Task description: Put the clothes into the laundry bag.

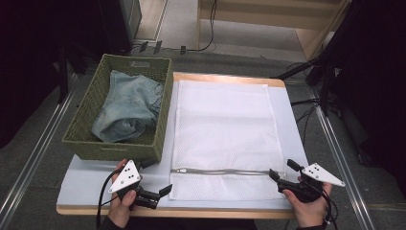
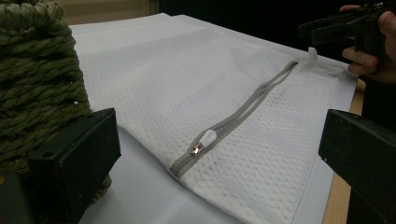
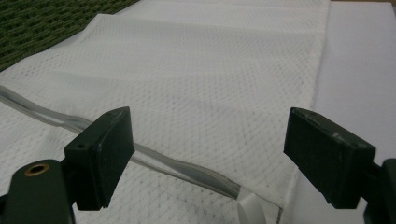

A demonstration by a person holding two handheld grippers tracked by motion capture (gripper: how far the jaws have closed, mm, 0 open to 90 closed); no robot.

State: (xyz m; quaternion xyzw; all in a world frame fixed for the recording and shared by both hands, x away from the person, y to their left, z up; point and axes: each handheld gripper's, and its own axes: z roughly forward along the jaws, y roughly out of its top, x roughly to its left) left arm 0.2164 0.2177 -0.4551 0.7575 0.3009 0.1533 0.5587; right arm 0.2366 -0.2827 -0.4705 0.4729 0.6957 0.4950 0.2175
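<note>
From above, the white mesh laundry bag [image 1: 225, 139] lies flat beside the green woven basket [image 1: 119, 143], both grippers open at its grey zipper [image 2: 243, 112]; closer, the left gripper [image 2: 219, 154] should pinch the small slider [image 2: 198, 148], while the right gripper [image 3: 205, 154] holds the far end.

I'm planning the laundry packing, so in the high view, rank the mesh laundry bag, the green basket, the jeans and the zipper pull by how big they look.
1. mesh laundry bag
2. green basket, though it stands taller and so nearer the camera
3. jeans, crumpled inside the basket
4. zipper pull, a tiny speck at the zipper's left end
</note>
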